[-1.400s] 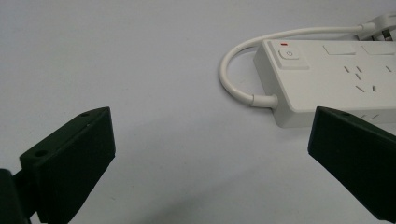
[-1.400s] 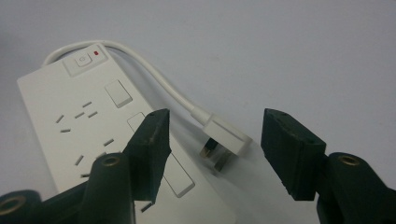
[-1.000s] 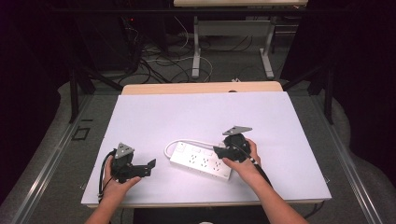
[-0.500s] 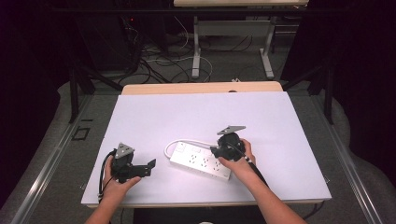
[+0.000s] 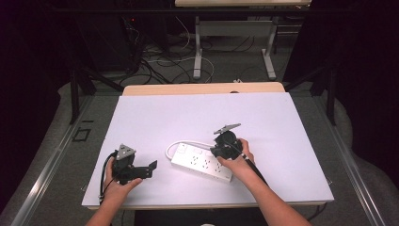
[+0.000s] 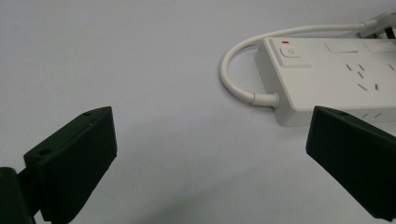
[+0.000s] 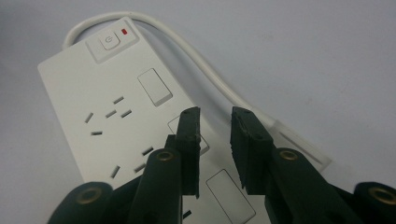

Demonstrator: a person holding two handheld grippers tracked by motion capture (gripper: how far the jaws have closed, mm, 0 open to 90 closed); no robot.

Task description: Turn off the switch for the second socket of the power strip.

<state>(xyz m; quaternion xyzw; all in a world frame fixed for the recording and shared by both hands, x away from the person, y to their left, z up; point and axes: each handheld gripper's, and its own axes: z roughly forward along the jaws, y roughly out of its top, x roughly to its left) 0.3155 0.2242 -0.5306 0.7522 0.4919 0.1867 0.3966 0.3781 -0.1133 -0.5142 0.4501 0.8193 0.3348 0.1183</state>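
Left hand: the person's left hand [image 5: 115,181] grips the left gripper [image 5: 151,168] near the table's front left edge, resting on or just above the surface.
Left gripper jaws: set wide apart with nothing between them; they point toward the power strip's switch end, which lies just beyond them in the left gripper view.
Table: a white tabletop [image 5: 188,117] on a wooden board.
Power strip: a white power strip [image 5: 202,162] lies flat near the front middle of the table, between the two grippers, at a slight angle; its switch button [image 7: 109,42] has a small red mark beside it.
Cord: the white cord [image 6: 243,70] leaves the switch end and loops back along the strip's far side.
Right gripper: the right gripper [image 7: 215,123] is held over the strip's sockets by the right hand [image 5: 237,162].
Right gripper jaws: nearly together, a narrow gap left, holding nothing.
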